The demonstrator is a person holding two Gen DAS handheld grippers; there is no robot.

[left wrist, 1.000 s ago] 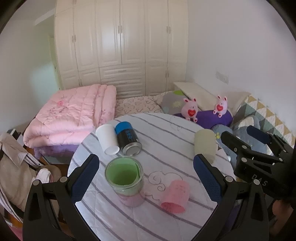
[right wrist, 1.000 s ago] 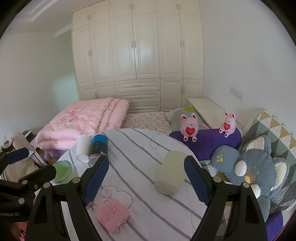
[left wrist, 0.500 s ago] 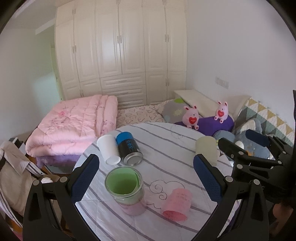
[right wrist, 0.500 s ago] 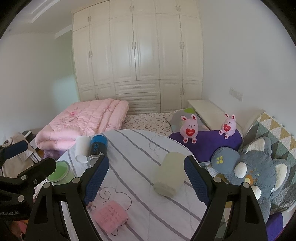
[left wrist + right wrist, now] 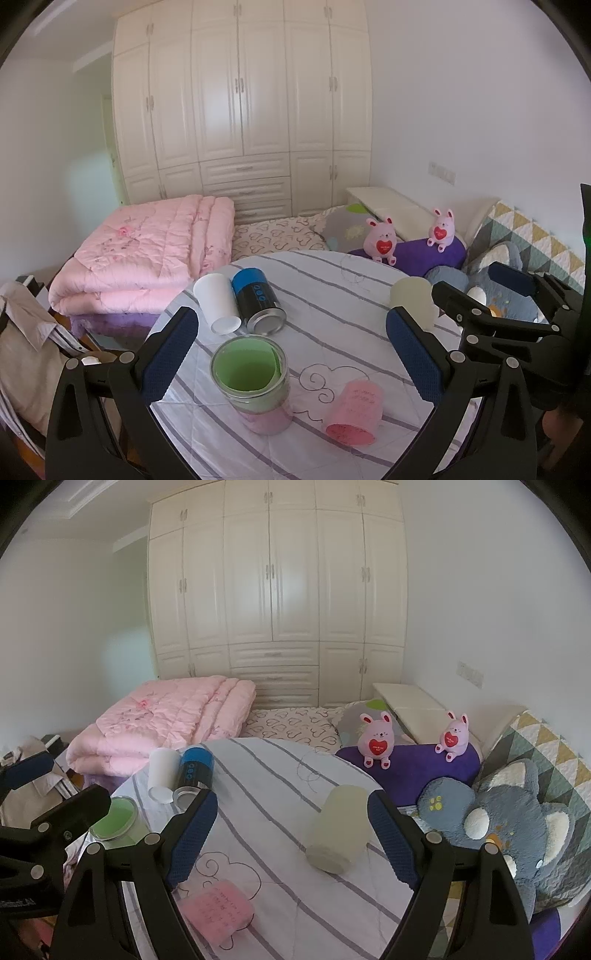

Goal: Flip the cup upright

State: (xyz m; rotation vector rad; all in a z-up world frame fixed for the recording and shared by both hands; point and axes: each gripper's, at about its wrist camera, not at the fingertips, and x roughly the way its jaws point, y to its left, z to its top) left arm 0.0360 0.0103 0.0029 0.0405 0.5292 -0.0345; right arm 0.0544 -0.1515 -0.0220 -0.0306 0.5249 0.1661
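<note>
Several cups lie on their sides on a round striped table (image 5: 332, 295): a pale cream cup (image 5: 338, 830) (image 5: 412, 299) at the right, a pink cup (image 5: 354, 411) (image 5: 218, 910) in front, a white cup (image 5: 216, 301) (image 5: 162, 773) and a black-and-blue can (image 5: 258, 301) (image 5: 194, 773) at the back left. A glass jar with a green lining (image 5: 251, 380) (image 5: 114, 821) stands upright. My left gripper (image 5: 291, 358) is open above the jar and the pink cup. My right gripper (image 5: 291, 834) is open, the cream cup just inside its right finger (image 5: 391, 838).
A folded pink quilt (image 5: 147, 254) lies on the bed behind the table. Two pink plush rabbits (image 5: 376, 744) sit on a purple cushion, and a grey plush toy (image 5: 509, 823) lies right of the table. Clothes (image 5: 26, 343) hang at the left. White wardrobes (image 5: 240, 92) fill the back wall.
Both grippers have drawn back and lifted slightly; the table and cups sit a little lower and farther in each view. No object has moved.
</note>
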